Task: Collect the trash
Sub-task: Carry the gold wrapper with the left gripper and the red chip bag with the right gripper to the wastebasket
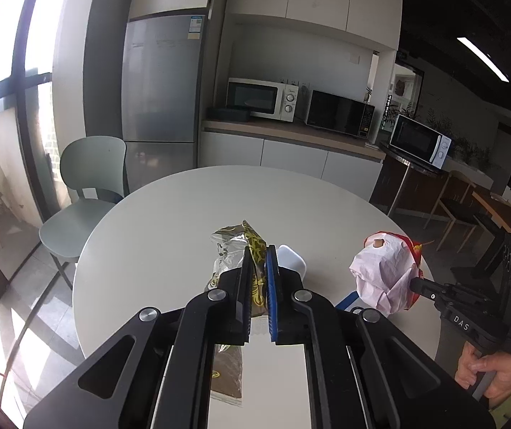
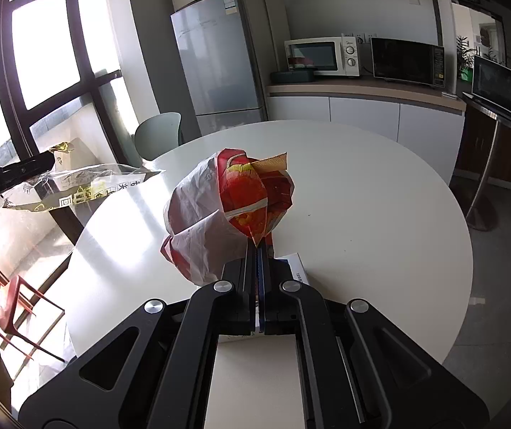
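My left gripper (image 1: 258,250) is clamped on a crinkly clear-and-gold plastic wrapper (image 1: 235,250), which hangs off its matte black jaws above the smooth round white table (image 1: 169,214). My right gripper (image 2: 258,248) is pinched tight on a glossy red-orange snack bag (image 2: 255,193) bunched with crumpled white paper (image 2: 198,225), also held over the tabletop. A flat white box (image 2: 296,268) lies under the fingers.

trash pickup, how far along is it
Done: both pieces are off the table. In hand: the left claw is shut on the gold wrapper, and the right claw is shut on the red and white bag. Left: binning both; no bin shows. A white box remains on the table.
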